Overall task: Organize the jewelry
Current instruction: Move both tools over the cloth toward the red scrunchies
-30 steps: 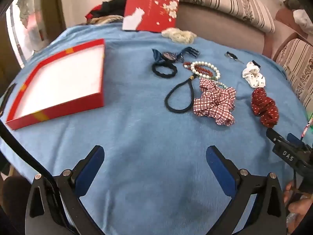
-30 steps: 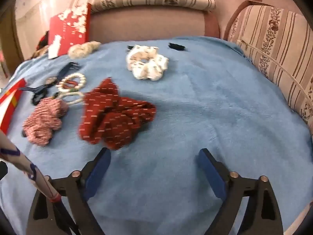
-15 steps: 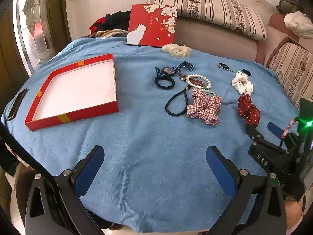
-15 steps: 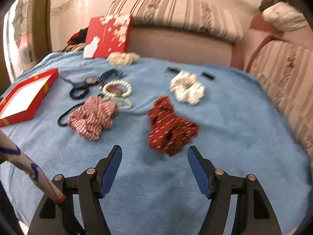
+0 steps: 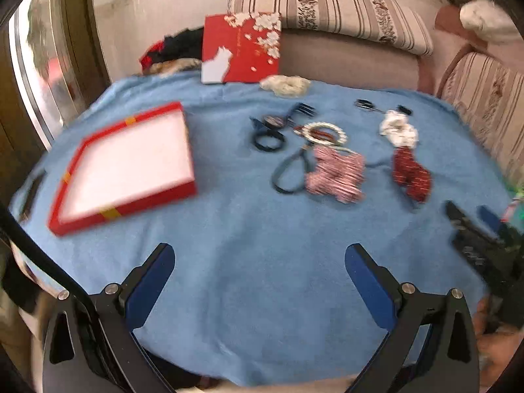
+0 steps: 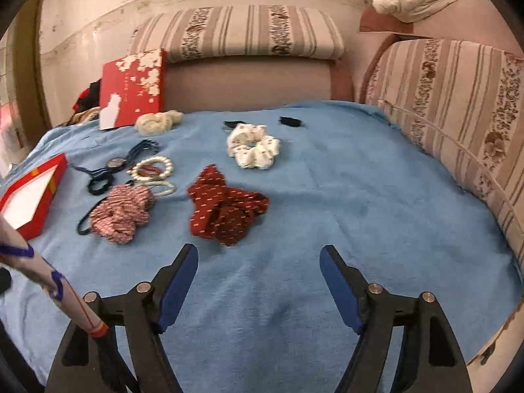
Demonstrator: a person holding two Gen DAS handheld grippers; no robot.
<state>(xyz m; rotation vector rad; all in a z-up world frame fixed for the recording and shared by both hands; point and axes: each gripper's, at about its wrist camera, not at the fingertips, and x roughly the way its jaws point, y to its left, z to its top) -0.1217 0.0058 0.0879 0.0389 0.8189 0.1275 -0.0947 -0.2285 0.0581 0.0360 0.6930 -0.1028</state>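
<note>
We found the dark red scrunchie (image 6: 226, 209) lying just ahead-left of the right gripper (image 6: 258, 281), jaws opening on nothing, nearer than the open, empty left gripper (image 5: 258, 281).

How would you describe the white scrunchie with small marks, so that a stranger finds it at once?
Start at the blue cloth over the table and go toward the striped sofa back. The white scrunchie lies there, just beyond the dark red scrunchie. Unlike the plain cream one by the red lid, it has small printed marks.
</note>
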